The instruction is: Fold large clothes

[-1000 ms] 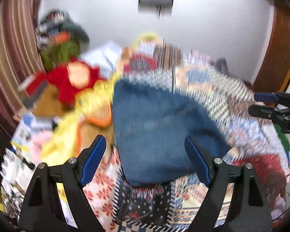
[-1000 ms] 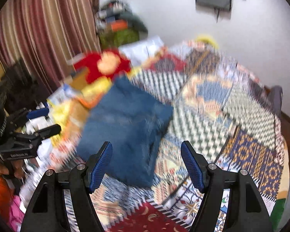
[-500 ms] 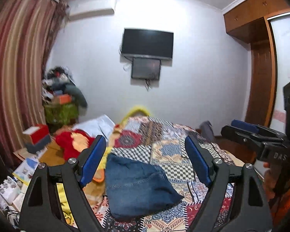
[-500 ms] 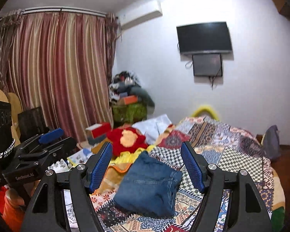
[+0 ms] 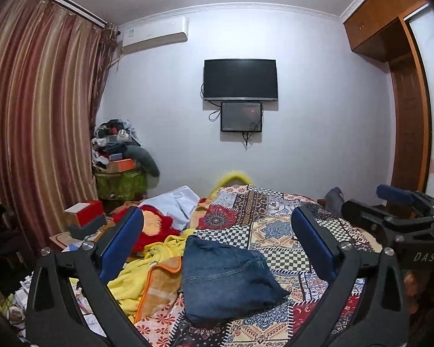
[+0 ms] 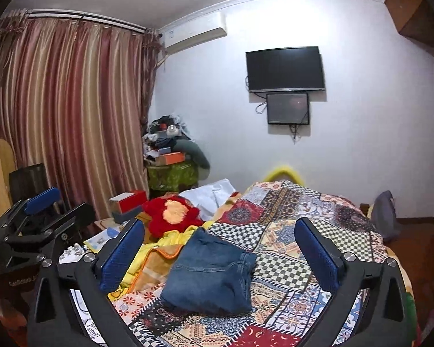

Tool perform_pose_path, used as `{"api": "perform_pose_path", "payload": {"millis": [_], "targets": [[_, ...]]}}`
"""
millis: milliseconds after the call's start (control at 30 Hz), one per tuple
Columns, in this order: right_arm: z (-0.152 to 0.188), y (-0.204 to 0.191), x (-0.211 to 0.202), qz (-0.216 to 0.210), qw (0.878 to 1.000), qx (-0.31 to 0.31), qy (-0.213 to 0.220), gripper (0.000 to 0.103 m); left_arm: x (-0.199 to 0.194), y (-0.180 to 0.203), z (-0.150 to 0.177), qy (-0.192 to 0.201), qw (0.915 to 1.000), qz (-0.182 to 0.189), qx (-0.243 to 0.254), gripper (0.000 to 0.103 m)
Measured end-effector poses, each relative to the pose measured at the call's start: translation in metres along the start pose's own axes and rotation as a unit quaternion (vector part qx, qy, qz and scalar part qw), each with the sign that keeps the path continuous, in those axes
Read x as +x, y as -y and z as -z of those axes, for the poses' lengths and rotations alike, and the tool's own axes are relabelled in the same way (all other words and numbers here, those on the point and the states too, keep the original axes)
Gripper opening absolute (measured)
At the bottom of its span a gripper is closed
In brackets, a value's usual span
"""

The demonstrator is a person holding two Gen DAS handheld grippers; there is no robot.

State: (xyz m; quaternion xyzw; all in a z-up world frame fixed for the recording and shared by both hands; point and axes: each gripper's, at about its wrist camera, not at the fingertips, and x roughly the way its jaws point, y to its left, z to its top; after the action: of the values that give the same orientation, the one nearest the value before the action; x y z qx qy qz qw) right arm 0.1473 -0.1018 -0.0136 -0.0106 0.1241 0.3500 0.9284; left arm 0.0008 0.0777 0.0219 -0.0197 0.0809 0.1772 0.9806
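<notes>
Across the room, at twelve o'clock from both cameras, we face a pale wall (image 5: pixel 318 115) with a dark television (image 5: pixel 240 79) mounted on it, and striped curtains (image 5: pixel 40 133) fill our nine o'clock. Below them stretches the bed (image 5: pixel 277 225) under its patchwork cover, the surface we work on. Along its left edge, at about nine o'clock, a yellow blanket (image 5: pixel 147 263) and a red plush cushion (image 6: pixel 170 217) lie bunched, likely pushed aside to leave room.

At six o'clock on the cover sit the folded jeans (image 5: pixel 225 280), a compact blue denim bundle lying flat; in the right wrist view they (image 6: pixel 211 274) rest just past our fingers. We judge this garment done, which would explain why neither tool touches it.

Our left claw (image 5: pixel 217 248) hangs above the bed with its blue pads spread wide and nothing between them. Our right claw (image 6: pixel 220 254) is likewise parted and empty, raised level toward the wall. Each tool shows at the edge of the other's view, at three and nine o'clock, so we hold them side by side, well clear of the denim.
</notes>
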Motion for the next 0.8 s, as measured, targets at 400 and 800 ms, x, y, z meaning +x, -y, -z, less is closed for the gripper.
{"api": "perform_pose_path", "payload": {"millis": [400,800], "targets": [[0.004,0.000,-0.002,-0.004,1.000,0.004,-0.009,0.103,-0.002,-0.003,0.006,-0.009,0.9998,0.007,-0.014,0.103],[0.005,0.003,0.000,-0.001,1.000,0.007,-0.018,0.103,0.008,-0.007,0.010,-0.021,0.9996,0.013,-0.012,0.103]]}}
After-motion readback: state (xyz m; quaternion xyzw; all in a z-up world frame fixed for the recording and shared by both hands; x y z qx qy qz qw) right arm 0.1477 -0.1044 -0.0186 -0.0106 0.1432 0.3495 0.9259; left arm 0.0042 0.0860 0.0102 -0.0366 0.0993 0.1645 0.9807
